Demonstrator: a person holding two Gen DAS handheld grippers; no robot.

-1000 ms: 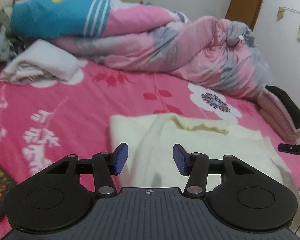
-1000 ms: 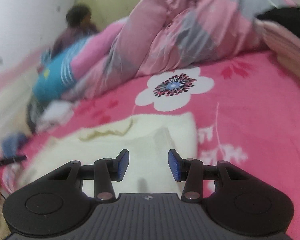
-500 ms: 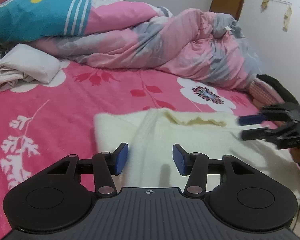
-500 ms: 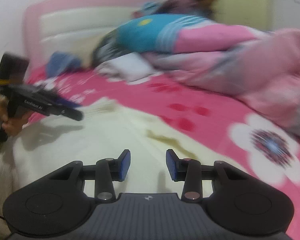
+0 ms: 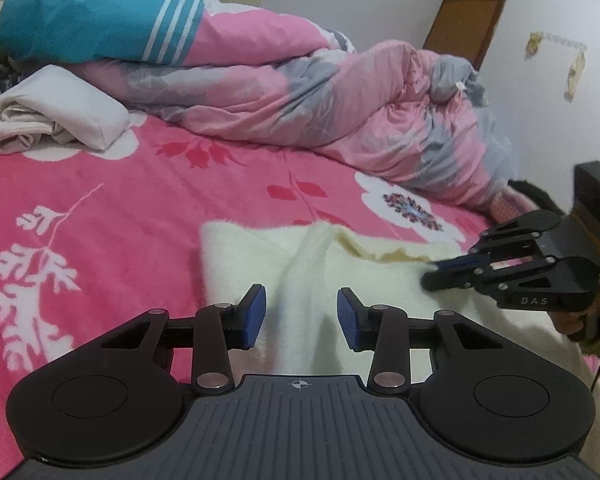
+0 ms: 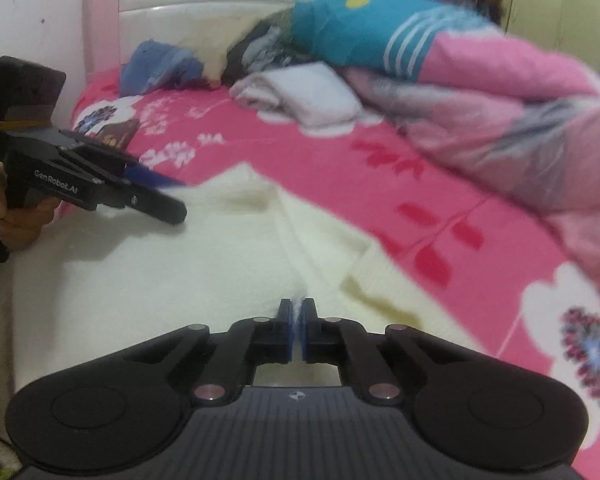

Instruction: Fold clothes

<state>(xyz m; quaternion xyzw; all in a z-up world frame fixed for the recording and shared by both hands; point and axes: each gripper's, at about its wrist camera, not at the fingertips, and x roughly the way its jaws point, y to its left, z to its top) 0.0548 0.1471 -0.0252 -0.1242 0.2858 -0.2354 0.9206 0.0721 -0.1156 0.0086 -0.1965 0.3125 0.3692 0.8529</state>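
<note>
A cream fleece garment (image 5: pixel 312 272) lies spread on the pink floral bed, with a raised fold running down its middle. It also shows in the right wrist view (image 6: pixel 160 264). My left gripper (image 5: pixel 299 316) is open and hovers just above the fold. It shows from the side in the right wrist view (image 6: pixel 168 200). My right gripper (image 6: pixel 297 330) is shut on the garment, pinching a bit of cream fleece between its blue pads. It shows at the right in the left wrist view (image 5: pixel 436 274), near the garment's neckline.
A crumpled pink and grey duvet (image 5: pixel 340 96) and a teal and pink pillow (image 5: pixel 100 20) lie at the back of the bed. Folded white cloth (image 5: pixel 52 112) lies at the far left. Dark clothes (image 6: pixel 260 56) and a blue garment (image 6: pixel 160 64) pile by the headboard.
My right gripper has swung round over the garment, come down and shut on the fleece. My left gripper has stayed open above the fold, shifting only slightly.
</note>
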